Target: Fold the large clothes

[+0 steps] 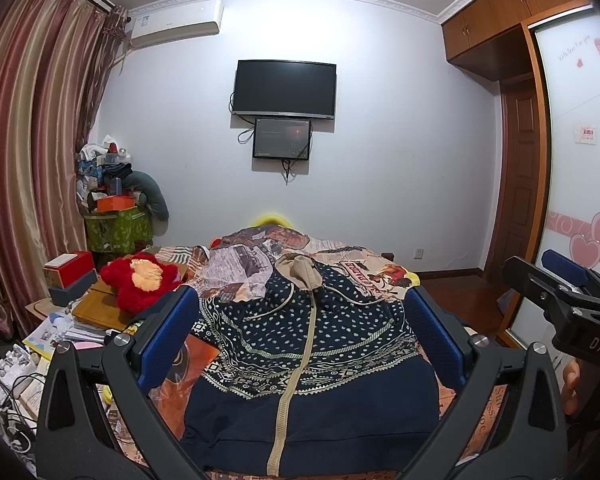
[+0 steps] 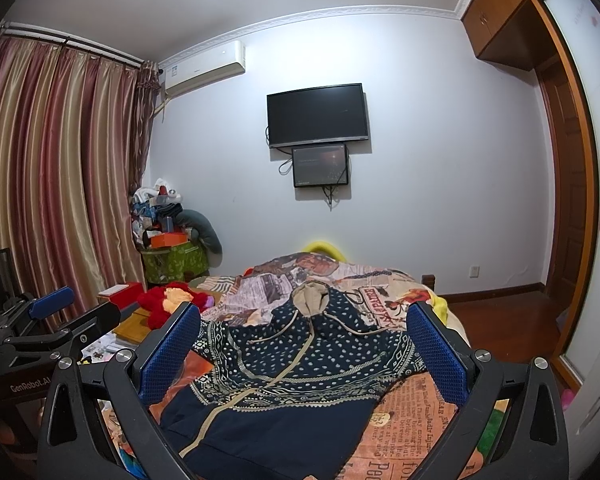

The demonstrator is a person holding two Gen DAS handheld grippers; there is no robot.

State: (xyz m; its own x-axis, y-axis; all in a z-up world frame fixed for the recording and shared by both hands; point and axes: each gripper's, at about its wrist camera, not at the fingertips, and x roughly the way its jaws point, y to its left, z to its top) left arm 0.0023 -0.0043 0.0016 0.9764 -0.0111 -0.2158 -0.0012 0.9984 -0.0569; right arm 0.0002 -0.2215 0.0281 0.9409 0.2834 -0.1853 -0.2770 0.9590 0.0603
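A navy patterned zip hoodie (image 1: 300,360) with a beige hood lies front up on the bed, hood pointing away; it also shows in the right wrist view (image 2: 296,364). Its sleeves look folded in over the body. My left gripper (image 1: 302,312) is open and empty, held above the hoodie's near part, fingers either side of it. My right gripper (image 2: 304,328) is open and empty, above the hoodie's right side. The right gripper also shows at the right edge of the left wrist view (image 1: 560,280), and the left gripper shows at the left of the right wrist view (image 2: 52,312).
The bed (image 2: 412,412) has a newspaper-print cover. A red plush toy (image 1: 140,280) and cluttered boxes and papers (image 1: 60,320) lie at the left. Curtains hang at the left, a wardrobe (image 1: 580,160) stands at the right, a TV (image 1: 286,88) hangs on the far wall.
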